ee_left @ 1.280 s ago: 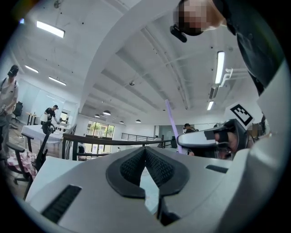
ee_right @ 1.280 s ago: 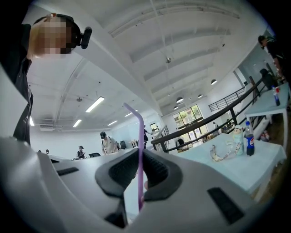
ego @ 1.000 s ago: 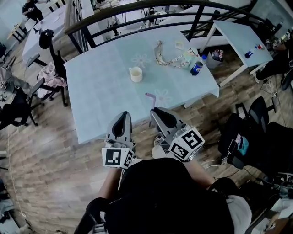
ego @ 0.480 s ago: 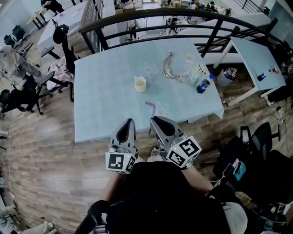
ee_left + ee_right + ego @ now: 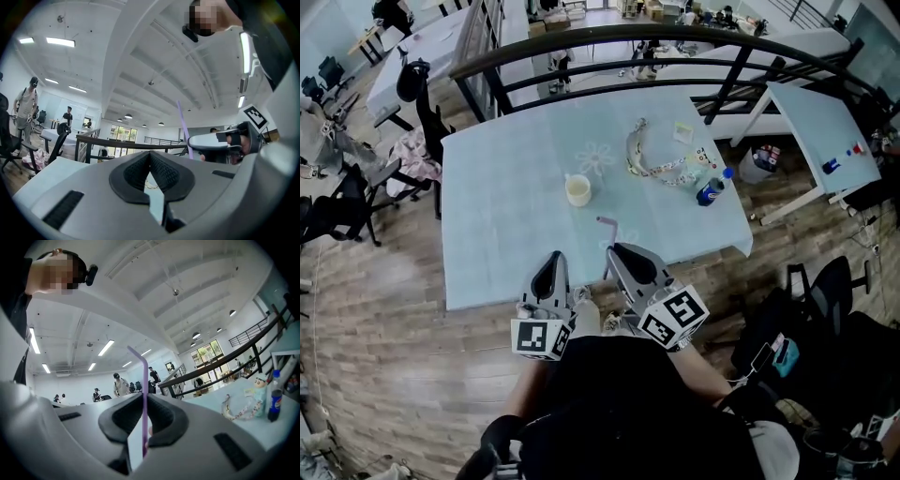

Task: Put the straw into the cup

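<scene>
A cream cup [image 5: 577, 190] stands upright in the middle of the pale blue table [image 5: 497, 234]. My right gripper [image 5: 617, 249] is shut on a purple straw [image 5: 608, 234]. The straw stands up between its pads [image 5: 144, 399] with its bent top leaning left. This gripper hovers over the table's near edge, short of the cup and a little to its right. My left gripper [image 5: 551, 255] hangs beside it on the left, its pads meeting with nothing between them [image 5: 150, 154]. From the left gripper view the straw [image 5: 182, 126] and the right gripper [image 5: 220, 140] show on the right.
A blue bottle [image 5: 709, 192] and a string of small trinkets [image 5: 661, 164] lie at the table's far right. A dark railing [image 5: 609, 42] runs behind the table. A second table [image 5: 811, 103] stands at the right and chairs [image 5: 347, 202] at the left.
Both grippers have edged forward toward the table's near edge, side by side. The straw stays in the right one and now stands closer to the cup. The head view has shifted.
</scene>
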### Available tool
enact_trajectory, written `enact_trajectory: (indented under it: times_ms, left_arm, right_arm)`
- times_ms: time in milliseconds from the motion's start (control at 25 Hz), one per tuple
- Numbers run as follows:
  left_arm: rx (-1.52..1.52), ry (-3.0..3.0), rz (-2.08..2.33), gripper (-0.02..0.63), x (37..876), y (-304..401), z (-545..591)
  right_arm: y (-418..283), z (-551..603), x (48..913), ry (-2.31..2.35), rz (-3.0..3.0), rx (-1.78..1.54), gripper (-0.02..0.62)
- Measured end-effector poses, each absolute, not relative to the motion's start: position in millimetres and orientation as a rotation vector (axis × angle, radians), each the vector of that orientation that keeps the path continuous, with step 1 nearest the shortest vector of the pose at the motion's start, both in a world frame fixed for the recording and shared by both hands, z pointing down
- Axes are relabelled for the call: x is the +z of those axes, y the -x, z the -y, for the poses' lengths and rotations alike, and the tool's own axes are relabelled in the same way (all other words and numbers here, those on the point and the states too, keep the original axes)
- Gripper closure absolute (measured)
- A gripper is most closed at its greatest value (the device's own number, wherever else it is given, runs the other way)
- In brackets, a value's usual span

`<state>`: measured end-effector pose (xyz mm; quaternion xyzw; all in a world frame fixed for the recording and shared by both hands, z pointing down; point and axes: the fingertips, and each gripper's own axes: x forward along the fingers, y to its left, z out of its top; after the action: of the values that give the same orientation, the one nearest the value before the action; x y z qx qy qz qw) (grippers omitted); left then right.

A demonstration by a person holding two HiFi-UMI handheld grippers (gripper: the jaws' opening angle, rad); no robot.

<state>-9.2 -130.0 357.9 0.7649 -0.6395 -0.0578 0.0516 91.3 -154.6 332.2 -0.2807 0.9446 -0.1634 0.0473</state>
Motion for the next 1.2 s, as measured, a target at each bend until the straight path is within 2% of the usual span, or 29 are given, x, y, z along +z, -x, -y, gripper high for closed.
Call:
enact_trajectory:
  times_ms: [600,1200]
  left_arm:
    - [-0.203,-2.386,1.819,0.592,366.2,49.7,255.5]
    - [-0.185,-2.367,1.748,0.593,398.9,104.2,326.5]
  right_arm:
    - [-37.8,274.0,340.3,0.979,-2.895,-0.509,0.56]
    - [18.9,374.8,380.2,1.174,-2.854,-0.438,0.56]
